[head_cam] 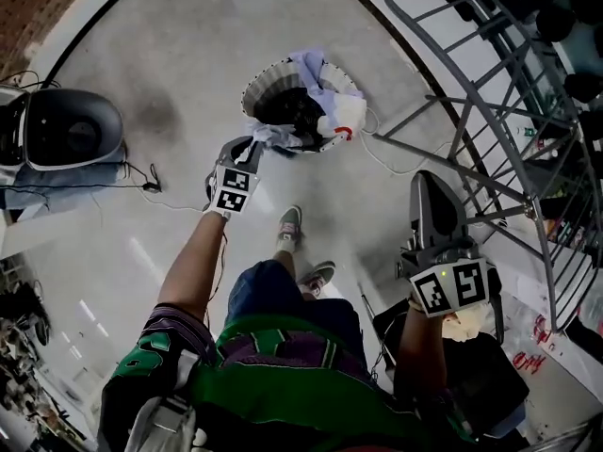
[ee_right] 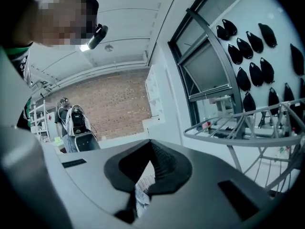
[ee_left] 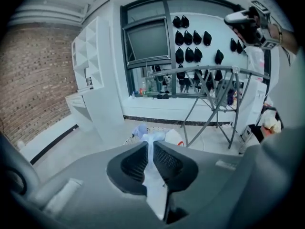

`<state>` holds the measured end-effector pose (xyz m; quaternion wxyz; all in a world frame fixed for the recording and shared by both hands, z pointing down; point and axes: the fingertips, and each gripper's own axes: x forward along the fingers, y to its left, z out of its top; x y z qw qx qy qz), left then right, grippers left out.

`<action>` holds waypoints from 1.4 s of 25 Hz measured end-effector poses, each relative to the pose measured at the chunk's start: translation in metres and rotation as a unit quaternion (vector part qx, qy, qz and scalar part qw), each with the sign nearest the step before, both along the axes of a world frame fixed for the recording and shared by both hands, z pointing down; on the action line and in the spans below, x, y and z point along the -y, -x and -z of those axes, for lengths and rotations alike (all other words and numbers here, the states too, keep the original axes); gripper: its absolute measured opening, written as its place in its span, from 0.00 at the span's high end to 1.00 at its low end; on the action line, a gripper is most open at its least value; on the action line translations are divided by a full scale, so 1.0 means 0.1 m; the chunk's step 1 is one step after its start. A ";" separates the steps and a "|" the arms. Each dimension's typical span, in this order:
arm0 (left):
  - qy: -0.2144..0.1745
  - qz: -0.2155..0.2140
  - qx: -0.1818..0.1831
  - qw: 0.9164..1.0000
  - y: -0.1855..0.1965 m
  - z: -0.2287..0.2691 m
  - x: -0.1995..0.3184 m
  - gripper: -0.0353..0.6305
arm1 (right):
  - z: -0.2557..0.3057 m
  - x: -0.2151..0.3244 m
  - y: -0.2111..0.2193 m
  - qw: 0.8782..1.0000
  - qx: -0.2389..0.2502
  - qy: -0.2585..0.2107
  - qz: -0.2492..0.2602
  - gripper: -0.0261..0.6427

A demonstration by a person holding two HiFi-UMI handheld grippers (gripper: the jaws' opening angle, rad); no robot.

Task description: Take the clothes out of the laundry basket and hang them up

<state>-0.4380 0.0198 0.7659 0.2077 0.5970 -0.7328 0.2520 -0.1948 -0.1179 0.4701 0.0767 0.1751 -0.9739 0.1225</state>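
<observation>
Garment point(ee_left: 153, 175), pale blue-white, was clamped between the pads of the left gripper point(head_cam: 247, 149), w/ only a thin fold in the bite. That gripper sat just beside the laundry basket point(head_cam: 256, 78), on the side nearer us, w/ cloth trailing back over the rim. The other clothes point(head_cam: 320, 69) lay heaped in the basket. We noted the right gripper point(head_cam: 426, 186) well apart from the basket, toward the drying rack point(ee_left: 209, 68), jaws pressed together. Nothing hung from it in head view. A pale ribbed scrap point(ee_right: 142, 187) showed thru the gap below its pads in the right gripper view. We couldn't tell if it was pinched.

Step in hand, as we judged it, was lifting one item clear of the basket. This looked early in the task, since the basket was full.

To do it well:
- Raise the left gripper straight up from the basket until the hem clears the rim, so neighbouring pieces don't drag out.
- Avoid jerks, because the bite is narrow.
- Bring the right gripper in to take a 2nd edge.
- Only then move away from the basket and spread the cloth over a rack bar.
</observation>
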 end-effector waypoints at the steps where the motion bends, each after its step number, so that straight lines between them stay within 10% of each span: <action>1: -0.007 0.005 0.001 1.000 -0.04 0.14 -0.01 0.88 | 0.08 -0.01 -0.10 1.000 0.003 -0.002 -0.003 0.96; 15: -0.137 -0.010 0.054 0.989 -0.65 2.13 -0.06 0.88 | 1.07 -0.31 -1.16 0.996 0.057 -0.042 -0.048 0.96; 35: -0.324 -0.051 0.093 0.940 -2.20 4.70 -0.13 0.88 | 2.08 -0.78 -3.03 0.978 0.141 -0.109 -0.113 0.96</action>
